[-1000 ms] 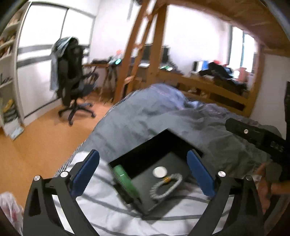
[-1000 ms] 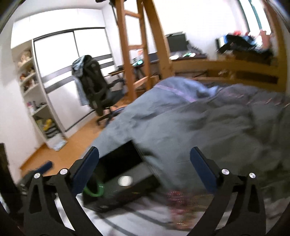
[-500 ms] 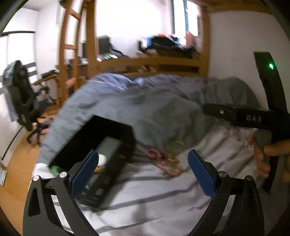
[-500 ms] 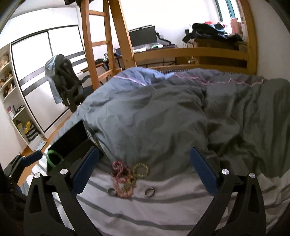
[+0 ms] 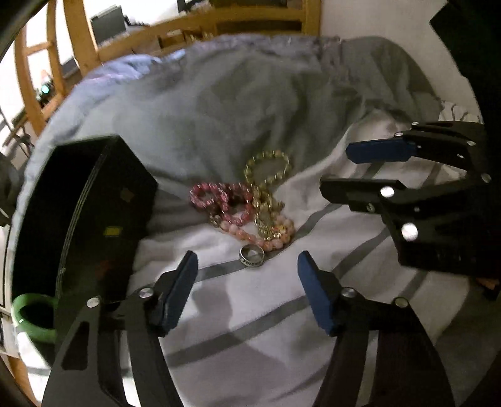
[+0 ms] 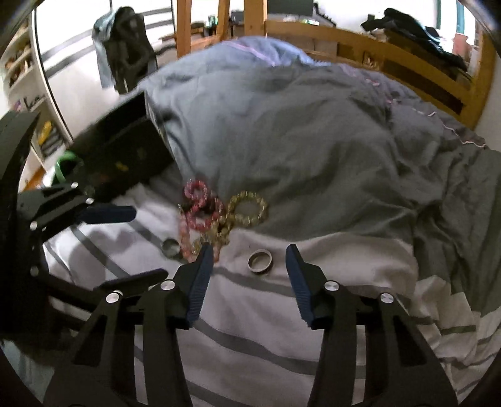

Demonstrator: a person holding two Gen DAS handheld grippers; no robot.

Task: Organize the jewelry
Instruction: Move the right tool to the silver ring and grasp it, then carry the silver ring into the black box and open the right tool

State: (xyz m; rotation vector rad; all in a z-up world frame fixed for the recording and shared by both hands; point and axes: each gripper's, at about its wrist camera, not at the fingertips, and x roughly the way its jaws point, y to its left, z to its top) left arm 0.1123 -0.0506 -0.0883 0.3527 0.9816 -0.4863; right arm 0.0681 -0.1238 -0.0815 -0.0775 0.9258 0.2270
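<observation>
A pile of bead bracelets [image 5: 247, 203] in pink and gold lies on the striped white sheet [image 5: 250, 313]. A silver ring [image 5: 252, 255] lies just ahead of my open, empty left gripper [image 5: 247, 269]. Another silver ring [image 6: 260, 261] lies between the fingertips of my open, empty right gripper [image 6: 249, 261]. The bracelets [image 6: 219, 213] and the first ring [image 6: 170, 247] also show in the right wrist view. The black jewelry box [image 5: 84, 213] stands to the left with a green bangle [image 5: 34, 316] at its near edge. The right gripper [image 5: 360, 169] shows in the left wrist view.
A rumpled grey duvet [image 6: 297, 125] covers the bed beyond the jewelry. A wooden bed frame [image 6: 391, 50] and ladder [image 6: 184, 28] stand behind. An office chair [image 6: 125, 40] and shelves [image 6: 25, 62] are at the far left.
Both grippers have swung from the box toward the jewelry pile and come down close over the rings. The jaws have narrowed somewhat but stay open.
</observation>
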